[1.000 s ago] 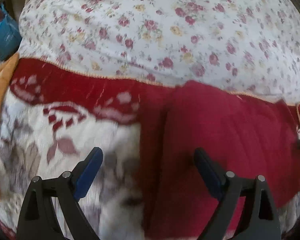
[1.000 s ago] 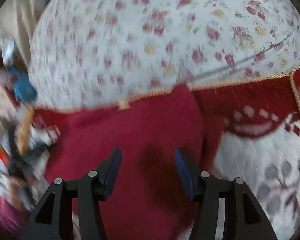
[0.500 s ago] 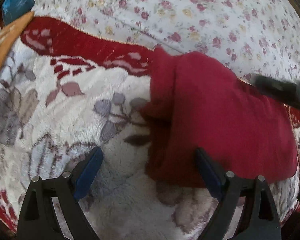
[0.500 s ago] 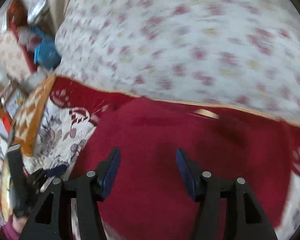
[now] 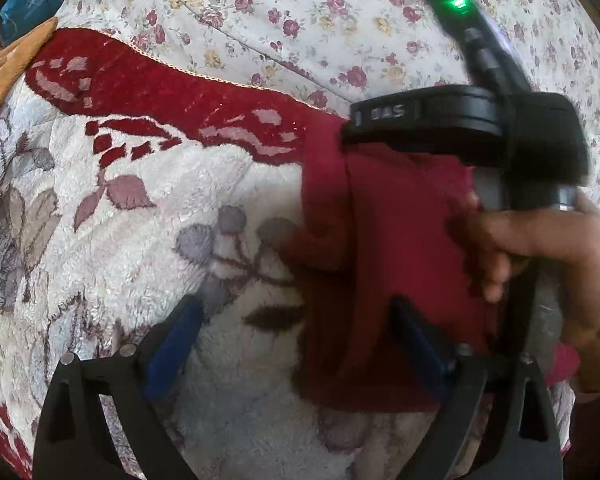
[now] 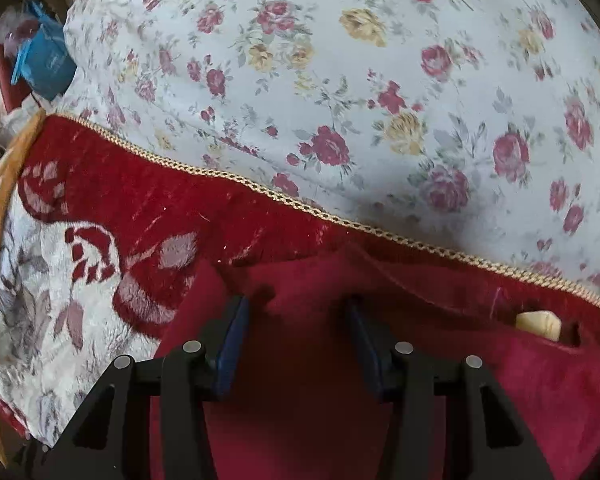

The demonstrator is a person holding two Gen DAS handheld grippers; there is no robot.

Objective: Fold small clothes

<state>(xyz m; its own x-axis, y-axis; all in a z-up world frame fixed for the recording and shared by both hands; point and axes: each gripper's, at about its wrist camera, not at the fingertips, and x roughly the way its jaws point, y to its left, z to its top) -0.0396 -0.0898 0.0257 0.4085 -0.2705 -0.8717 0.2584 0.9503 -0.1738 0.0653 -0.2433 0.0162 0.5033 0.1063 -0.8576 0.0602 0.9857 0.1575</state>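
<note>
A small dark red garment (image 5: 388, 256) lies folded on a fleece blanket, with a rolled sleeve edge along its left side. My left gripper (image 5: 296, 336) is open just above the garment's near left corner, one finger over the blanket, one over the cloth. In the right wrist view the same garment (image 6: 300, 380) fills the foreground. My right gripper (image 6: 296, 312) is open, its fingertips low over the garment's far edge. The right gripper's body and the hand holding it (image 5: 540, 248) cover the garment's right part in the left wrist view.
The blanket (image 5: 100, 240) is white with grey and red leaves, a red border and gold cord trim (image 6: 260, 192). Beyond it lies a floral sheet (image 6: 380, 80). A blue packet (image 6: 44, 68) and clutter sit far left. A cream label (image 6: 540, 324) shows on the garment's right.
The right gripper has swung in over the garment and come down toward its far edge. The left gripper has pulled back toward the garment's near left corner. Both stay open.
</note>
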